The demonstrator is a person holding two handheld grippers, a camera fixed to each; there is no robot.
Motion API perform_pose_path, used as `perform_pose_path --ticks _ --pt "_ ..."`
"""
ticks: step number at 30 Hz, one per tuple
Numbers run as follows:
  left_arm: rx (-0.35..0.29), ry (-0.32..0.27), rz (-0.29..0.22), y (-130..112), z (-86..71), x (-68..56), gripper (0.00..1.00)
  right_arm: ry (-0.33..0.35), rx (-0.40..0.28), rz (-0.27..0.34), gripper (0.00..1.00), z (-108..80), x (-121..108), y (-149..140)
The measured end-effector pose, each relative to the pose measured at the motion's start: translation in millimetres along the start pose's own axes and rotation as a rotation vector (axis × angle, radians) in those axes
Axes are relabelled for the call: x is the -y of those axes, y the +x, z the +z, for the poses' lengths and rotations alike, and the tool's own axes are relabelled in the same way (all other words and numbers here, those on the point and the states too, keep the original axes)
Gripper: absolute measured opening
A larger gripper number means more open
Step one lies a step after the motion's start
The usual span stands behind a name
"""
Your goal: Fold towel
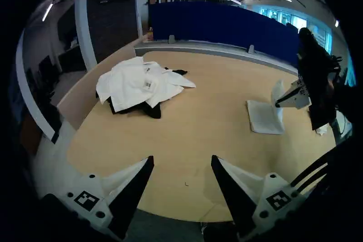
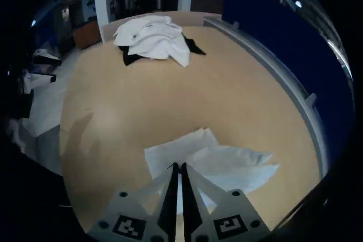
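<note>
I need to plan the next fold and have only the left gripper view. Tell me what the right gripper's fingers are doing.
Observer: In the right gripper view, the right gripper has its fingers drawn together, with a sliver of the white towel pinched between them.
Operator: Now describe how the towel lies in front of it.
Observer: A flat layer rests on the table, and a rumpled layer lies over it on the side toward the blue partition.
</note>
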State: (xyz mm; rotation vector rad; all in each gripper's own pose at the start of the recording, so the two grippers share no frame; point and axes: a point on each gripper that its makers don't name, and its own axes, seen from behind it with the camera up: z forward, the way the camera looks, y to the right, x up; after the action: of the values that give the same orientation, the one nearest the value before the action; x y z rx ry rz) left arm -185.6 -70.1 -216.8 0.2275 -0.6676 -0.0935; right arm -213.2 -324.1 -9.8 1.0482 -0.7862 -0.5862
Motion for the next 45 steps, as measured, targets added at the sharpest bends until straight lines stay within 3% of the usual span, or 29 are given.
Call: perform_pose_path --ticks 5,11,16,20,22,26,28,36,45 --pt "0.004 0.032 -0.023 -9 -6.7 11.7 0.94 0.066 0.048 -0.023 0.05 42.8 30 -9" --pt "0.005 0.036 -0.038 -13 -9.9 14.7 0.94 0.08 0.077 -0.016 0.05 60.8 38 -18" --pt "0.004 0.027 -0.031 -11 -7.9 12.5 0.94 0.083 0.071 -0.004 0.06 57.3 35 -16" --pt "0.007 0.022 -0.017 -9 -4.5 10.4 0.94 0.079 0.053 0.011 0.14 53.0 32 -12" --pt "0.007 0.021 -0.013 -8 -3.2 9.5 0.94 0.076 0.04 0.018 0.25 50.9 31 -10" --pt "0.007 0.016 -0.01 -7 -0.9 6.7 0.94 0.075 0.015 0.034 0.74 45.6 31 -5" --pt "0.008 0.014 -0.01 -7 0.0 5.7 0.94 0.071 0.008 0.04 0.81 43.3 30 -4" --pt "0.007 0.009 -0.002 -6 0.7 2.6 0.94 0.048 0.004 0.05 0.82 34.5 27 -11" --pt "0.004 0.005 0.0 -1 -0.2 -1.0 0.94 0.007 0.029 0.111 0.82 14.0 24 -54"
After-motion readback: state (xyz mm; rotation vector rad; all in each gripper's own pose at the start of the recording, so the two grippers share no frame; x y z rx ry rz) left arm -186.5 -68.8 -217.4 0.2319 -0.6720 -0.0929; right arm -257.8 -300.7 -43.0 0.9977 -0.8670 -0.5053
